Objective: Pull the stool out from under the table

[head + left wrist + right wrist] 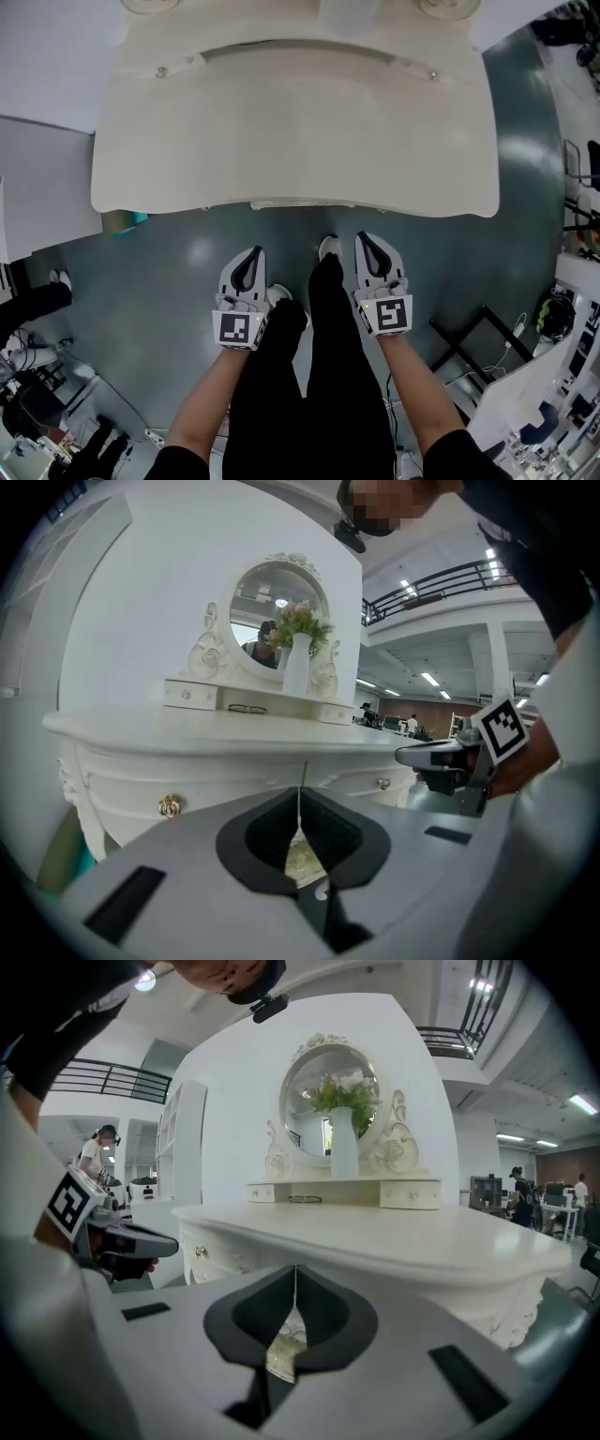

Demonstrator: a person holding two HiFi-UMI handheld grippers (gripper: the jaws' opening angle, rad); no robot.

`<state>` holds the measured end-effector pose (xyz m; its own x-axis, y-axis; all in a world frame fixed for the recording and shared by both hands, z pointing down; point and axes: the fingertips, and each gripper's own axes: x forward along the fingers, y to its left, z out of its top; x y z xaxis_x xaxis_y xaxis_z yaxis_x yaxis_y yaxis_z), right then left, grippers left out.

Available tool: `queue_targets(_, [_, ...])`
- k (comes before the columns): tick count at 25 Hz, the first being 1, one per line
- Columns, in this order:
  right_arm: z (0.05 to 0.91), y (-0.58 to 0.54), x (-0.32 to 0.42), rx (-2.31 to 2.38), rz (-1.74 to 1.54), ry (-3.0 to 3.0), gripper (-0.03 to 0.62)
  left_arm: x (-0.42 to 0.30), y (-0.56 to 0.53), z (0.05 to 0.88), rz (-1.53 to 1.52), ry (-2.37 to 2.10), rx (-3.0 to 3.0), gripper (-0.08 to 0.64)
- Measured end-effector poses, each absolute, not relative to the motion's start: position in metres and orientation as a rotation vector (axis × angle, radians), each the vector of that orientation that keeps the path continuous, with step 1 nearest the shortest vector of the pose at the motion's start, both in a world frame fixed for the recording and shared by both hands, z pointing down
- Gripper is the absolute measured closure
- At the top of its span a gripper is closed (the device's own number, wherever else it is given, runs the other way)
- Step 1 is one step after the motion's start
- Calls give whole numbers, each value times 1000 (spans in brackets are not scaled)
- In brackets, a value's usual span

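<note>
Where visible, table (291,141) lengthwise left-right

Glossy grey floor (150,281), white wall (141,592), strip lights (583,1102).

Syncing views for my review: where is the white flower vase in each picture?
Head view: vase at top edge, centre.
Left gripper view: vase upper centre, before round mirror.
Right gripper view: vase upper centre, likewise.
Shared landmark: cream tabletop.
</note>
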<state>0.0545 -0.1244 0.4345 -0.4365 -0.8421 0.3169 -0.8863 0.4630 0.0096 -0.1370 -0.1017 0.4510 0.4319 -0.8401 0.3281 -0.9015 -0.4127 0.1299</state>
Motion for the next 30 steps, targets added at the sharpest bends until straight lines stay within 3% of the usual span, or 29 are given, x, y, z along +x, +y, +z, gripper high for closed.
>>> queue_targets(19, [609,-127,68,1463,338,-2361,572,-156,-133,615,334,-1477,2369,541])
queue_targets(28, [666,-144,79,1434,385,-2282,569,-167,-142,673,383,-1420,2333,478])
queue_targets(30, [682,-147,81,1413,371,-2255,529,-168,-144,685,397,-1394,2331,456])
